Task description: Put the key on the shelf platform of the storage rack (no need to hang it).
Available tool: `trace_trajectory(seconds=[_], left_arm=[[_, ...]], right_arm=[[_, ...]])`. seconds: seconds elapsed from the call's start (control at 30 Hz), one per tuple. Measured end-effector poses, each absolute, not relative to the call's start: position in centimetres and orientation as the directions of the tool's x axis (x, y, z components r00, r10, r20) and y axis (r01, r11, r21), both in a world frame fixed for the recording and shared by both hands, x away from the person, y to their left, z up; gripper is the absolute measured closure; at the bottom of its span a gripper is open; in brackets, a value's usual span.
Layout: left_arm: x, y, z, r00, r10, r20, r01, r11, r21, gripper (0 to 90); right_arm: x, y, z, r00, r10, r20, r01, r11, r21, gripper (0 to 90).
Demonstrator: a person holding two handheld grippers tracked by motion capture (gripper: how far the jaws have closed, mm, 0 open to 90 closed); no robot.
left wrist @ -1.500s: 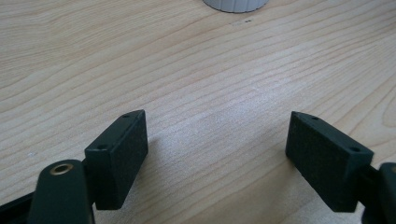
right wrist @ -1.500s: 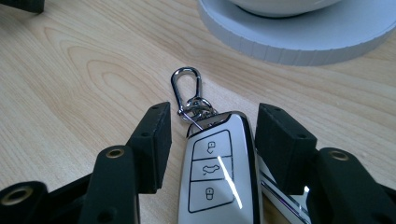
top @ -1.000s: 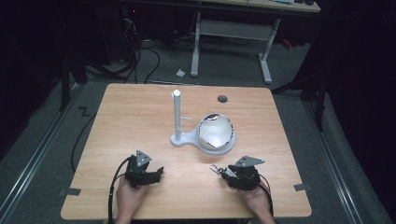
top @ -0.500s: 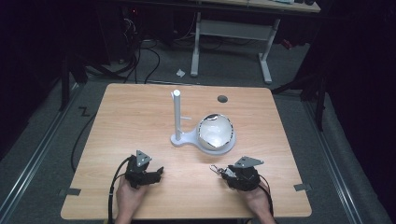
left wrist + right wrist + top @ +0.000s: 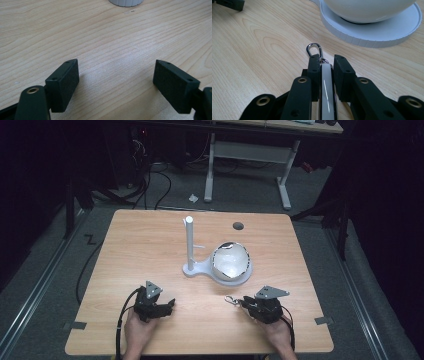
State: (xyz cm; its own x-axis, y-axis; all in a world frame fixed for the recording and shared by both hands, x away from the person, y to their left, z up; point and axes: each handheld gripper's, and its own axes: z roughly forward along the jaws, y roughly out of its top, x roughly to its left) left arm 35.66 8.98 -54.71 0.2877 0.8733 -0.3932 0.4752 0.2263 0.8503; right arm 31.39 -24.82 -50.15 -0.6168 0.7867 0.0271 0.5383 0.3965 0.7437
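A keychain (image 5: 325, 82), a pale flat tag with a metal clasp (image 5: 314, 50) at its far end, is gripped between the jaws of the right gripper (image 5: 325, 67); the jaws have just been closing and are now clenched on the tag. In the high view the clasp (image 5: 230, 299) is seen projecting from the right gripper (image 5: 245, 304) toward the table's middle, low over the near right part of the table (image 5: 150, 245). Just beyond the clasp a white stand (image 5: 197, 269) is placed, made up of a round base (image 5: 372, 37) and an upright post (image 5: 189, 242) with a short peg. A white bowl (image 5: 230, 261) is seated on the base; its inside is marked with dark patches near the rim. The left gripper (image 5: 167, 305) is held low over the near left part of the table, well apart from the stand; its jaws are spread wide with bare wood between them, as shown in the left gripper view (image 5: 116, 72). A dark round hole (image 5: 238, 226) is set near the table's far edge.
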Motion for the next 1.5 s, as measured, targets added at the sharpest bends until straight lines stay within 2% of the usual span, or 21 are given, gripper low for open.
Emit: trace_trajectory(seconds=[0.5,1.5], left_arm=[[35.7,9.0,-54.7,0.287,0.872,-0.397,0.474,0.231,0.85,21.3],[35.7,9.0,-54.7,0.287,0.872,-0.397,0.474,0.23,0.85,21.3]], right_arm=[[30.7,-26.1,-48.1,-0.612,0.791,0.018,0.505,0.373,0.778,77.4],[30.3,-29.1,-41.6,-0.586,0.81,-0.012,0.41,0.31,0.858,77.7]])
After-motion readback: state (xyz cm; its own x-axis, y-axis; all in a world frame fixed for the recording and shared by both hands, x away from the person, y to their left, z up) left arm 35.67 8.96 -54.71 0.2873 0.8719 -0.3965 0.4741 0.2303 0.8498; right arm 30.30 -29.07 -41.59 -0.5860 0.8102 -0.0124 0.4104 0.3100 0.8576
